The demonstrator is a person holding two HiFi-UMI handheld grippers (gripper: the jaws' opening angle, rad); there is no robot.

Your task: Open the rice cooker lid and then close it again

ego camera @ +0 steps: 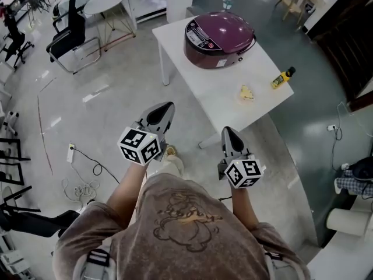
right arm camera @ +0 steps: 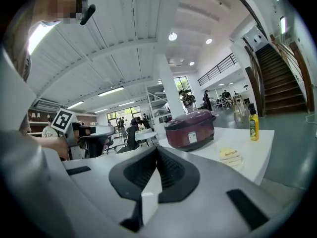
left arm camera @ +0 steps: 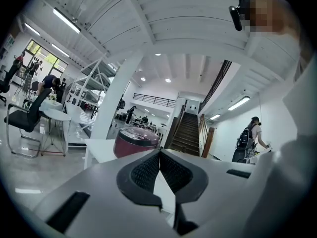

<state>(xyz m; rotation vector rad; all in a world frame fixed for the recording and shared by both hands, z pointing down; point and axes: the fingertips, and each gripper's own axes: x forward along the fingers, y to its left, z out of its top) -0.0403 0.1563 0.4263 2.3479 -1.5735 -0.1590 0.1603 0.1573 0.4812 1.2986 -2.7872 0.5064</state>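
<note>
Purple and round, the rice cooker (ego camera: 220, 39) sits on a white desk (ego camera: 192, 83) in the head view, its lid (ego camera: 224, 27) down. A yellow bottle (ego camera: 282, 78) lies on the desk to the right of the rice cooker, and a pale yellow flat thing (ego camera: 246, 93) lies between the two, nearer the desk's front edge. The left gripper (ego camera: 165, 108) and the right gripper (ego camera: 228, 132) are both held over the grey floor (ego camera: 105, 104), short of the desk and well apart from the rice cooker. Each points towards it and carries its marker cube at the near end. Far left of the rice cooker stand a black chair (ego camera: 64, 39) and a round white table (ego camera: 108, 2).

From the left gripper view, the jaws are clenched, their ribbed pads meeting along one line with nothing between them. The rice cooker (left arm camera: 136, 142) shows just above them, on the desk (left arm camera: 99, 150). A staircase (left arm camera: 188, 133) rises to the right of the rice cooker, and a person with a backpack (left arm camera: 246, 138) stands farther right.

From the right gripper view, these jaws are also pressed together and empty. The rice cooker (right arm camera: 190, 129) stands beyond them on the desk (right arm camera: 260, 150) with its lid down. The bottle (right arm camera: 253, 125) is to its right, and the pale flat thing (right arm camera: 230, 155) is in front of it.
</note>
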